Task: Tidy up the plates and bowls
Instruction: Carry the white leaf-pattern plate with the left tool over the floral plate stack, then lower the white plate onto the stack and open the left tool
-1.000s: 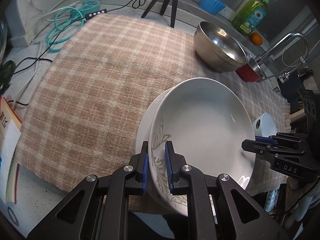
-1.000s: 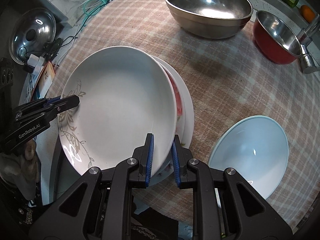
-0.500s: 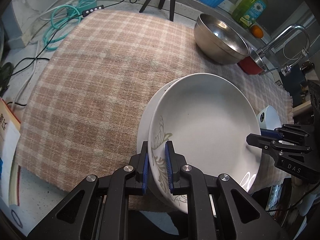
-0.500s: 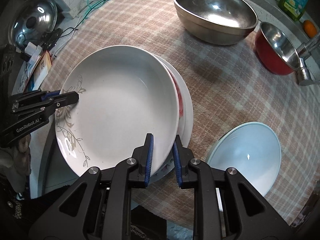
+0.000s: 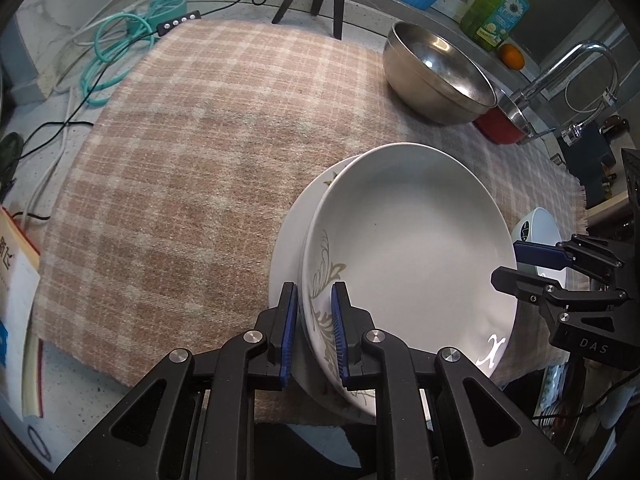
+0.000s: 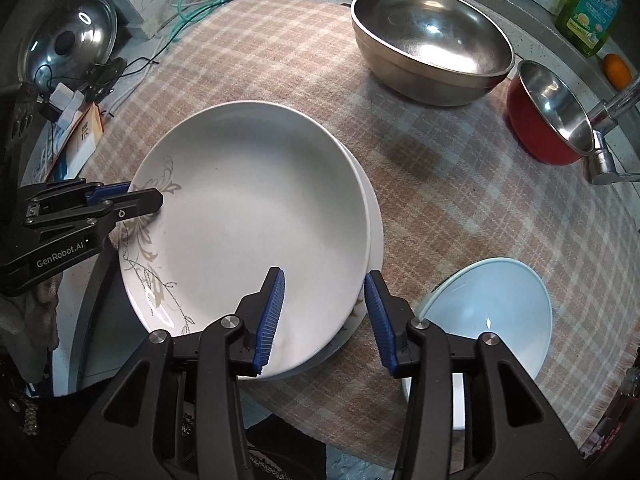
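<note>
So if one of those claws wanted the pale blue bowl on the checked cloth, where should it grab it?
Probably by the thin rim on the near side. The pale blue bowl sits upright, open side up, and its smooth round wall offers nothing else narrow enough to pinch. The right claw, now open, is right beside it: one finger inside the rim, one outside, coming from the cloth's near edge.

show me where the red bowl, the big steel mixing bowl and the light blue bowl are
red bowl [image 6: 536,142], right wrist view, its red outer wall
big steel mixing bowl [image 6: 432,36], right wrist view, its shiny inside
light blue bowl [image 6: 492,304], right wrist view, its inner surface
</note>
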